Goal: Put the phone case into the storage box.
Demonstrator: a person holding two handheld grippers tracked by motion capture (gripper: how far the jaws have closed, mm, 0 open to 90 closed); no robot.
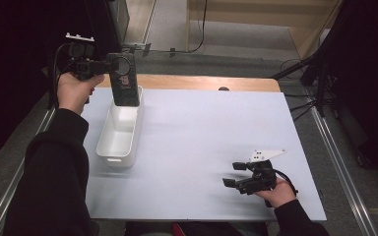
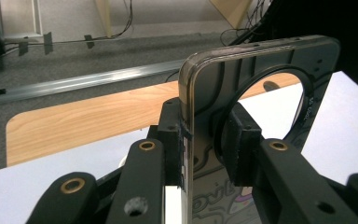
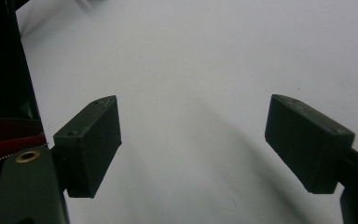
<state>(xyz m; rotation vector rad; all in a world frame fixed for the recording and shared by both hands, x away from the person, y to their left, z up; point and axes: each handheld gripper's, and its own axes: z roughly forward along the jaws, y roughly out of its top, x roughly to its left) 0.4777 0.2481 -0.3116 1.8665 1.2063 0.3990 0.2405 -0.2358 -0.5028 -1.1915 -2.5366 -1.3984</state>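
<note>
Little legible writing anywhere.

Phone case (image 2: 261, 93), dark and see-through, clamped between the left gripper's (image 2: 209, 144) jaws, seen in the left gripper view:
- Small pale print runs sideways along the ring (image 2: 303, 116) set in its back. It starts with something like "SO" and a word beginning "G"; the rest is too small to make out.
- Graffiti-style bubble lettering at the bottom edge of the case, pale outline with purple patches. Possibly "ovl" or similar; cut off by the frame and by the jaws, not readable with any certainty.

High view: the same case (image 1: 125, 78) shows a mottled pattern on its lower half, too blurred to read.
</note>
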